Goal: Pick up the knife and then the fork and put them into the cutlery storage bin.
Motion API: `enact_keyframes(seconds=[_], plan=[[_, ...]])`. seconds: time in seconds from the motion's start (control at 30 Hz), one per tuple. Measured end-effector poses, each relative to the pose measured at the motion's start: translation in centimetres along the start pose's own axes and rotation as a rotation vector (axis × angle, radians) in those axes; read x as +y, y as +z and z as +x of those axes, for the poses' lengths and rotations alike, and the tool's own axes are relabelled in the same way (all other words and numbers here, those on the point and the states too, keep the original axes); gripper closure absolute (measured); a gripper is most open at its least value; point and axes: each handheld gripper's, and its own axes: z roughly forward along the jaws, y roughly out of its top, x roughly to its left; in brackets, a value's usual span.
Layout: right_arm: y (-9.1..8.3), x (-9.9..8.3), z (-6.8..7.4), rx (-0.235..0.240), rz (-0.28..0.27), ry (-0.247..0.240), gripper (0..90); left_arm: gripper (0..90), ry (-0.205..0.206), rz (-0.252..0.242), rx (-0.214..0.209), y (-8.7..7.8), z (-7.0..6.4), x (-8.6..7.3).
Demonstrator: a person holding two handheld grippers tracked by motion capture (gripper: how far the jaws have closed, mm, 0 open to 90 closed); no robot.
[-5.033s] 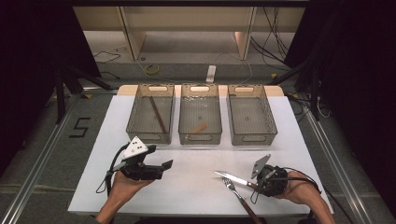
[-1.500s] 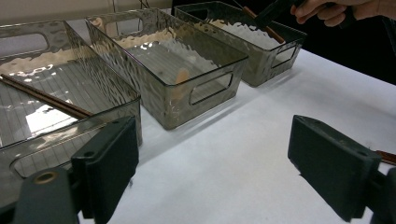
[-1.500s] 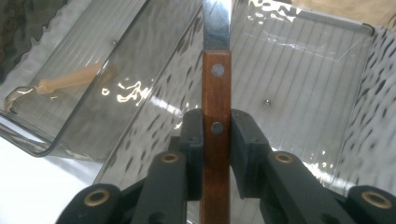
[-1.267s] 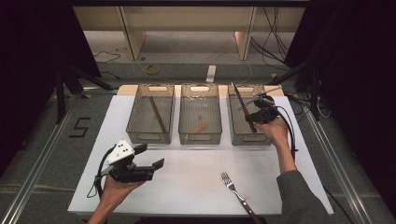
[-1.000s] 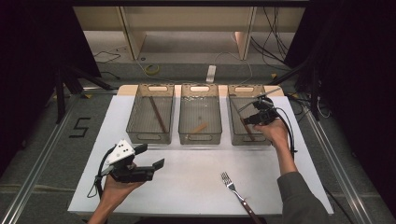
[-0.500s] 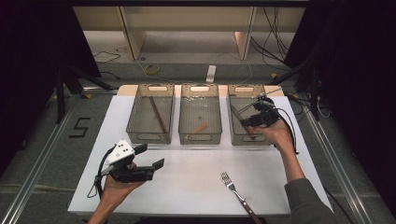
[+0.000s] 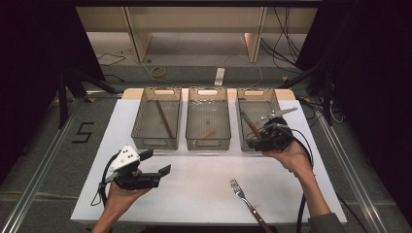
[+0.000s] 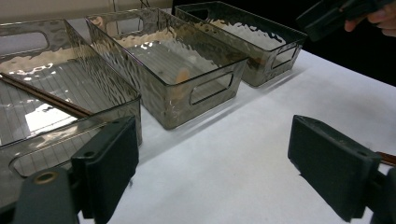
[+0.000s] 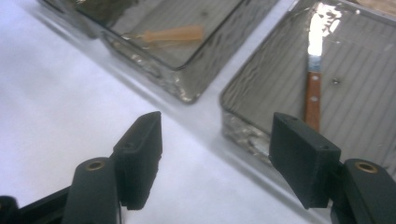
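Observation:
Three clear bins stand in a row at the back of the white table (image 7: 204, 189). A knife (image 7: 249, 124) with a wooden handle lies in the right bin (image 7: 256, 94), and it appears close up in the right gripper view as the knife (image 9: 313, 88). My right gripper (image 7: 255, 142) hovers open over that bin's front edge, nothing between its jaws (image 9: 215, 149). My left gripper (image 7: 155, 162) is held open above the table's front left, empty (image 8: 210, 163). A fork (image 7: 245, 198) lies on the table at the front right.
A brown stick (image 7: 163, 118) lies in the left bin (image 7: 156, 142). A small orange-brown piece (image 7: 208, 132) sits in the middle bin (image 7: 209, 143). Dark floor, cables and shelf legs surround the table.
My right gripper carried the knife from the front of the table to the right bin, let it go there, and has drawn back slightly toward the bin's front. The left gripper stayed put.

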Motion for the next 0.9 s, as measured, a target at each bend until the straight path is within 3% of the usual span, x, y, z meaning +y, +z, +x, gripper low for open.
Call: enact_keyframes(seconds=[0.07, 0.17, 0.2, 0.43, 0.9], plan=[[-0.3, -0.6, 0.6, 0.015, -0.024, -0.008, 35.2, 16.1, 0.0, 0.001, 0.001, 0.0, 0.0, 0.0], [-0.3, -1.0, 0.8, 0.036, -0.014, -0.021, 34.8, 16.1, 0.008, 0.001, 0.001, 0.0, -0.1, 0.0], [-0.3, -1.5, 0.9, 0.066, -0.02, -0.012, 34.8, 16.2, 0.013, 0.0, 0.002, 0.0, -0.1, 0.1], [-0.7, -2.3, 1.4, 0.053, 0.0, -0.032, 32.6, 16.1, 0.015, 0.001, 0.001, -0.1, -0.2, 0.1], [-1.5, -5.2, 3.4, 0.065, 0.115, -0.097, 29.9, 16.1, 0.017, 0.001, 0.001, -0.1, -0.3, 0.1]])
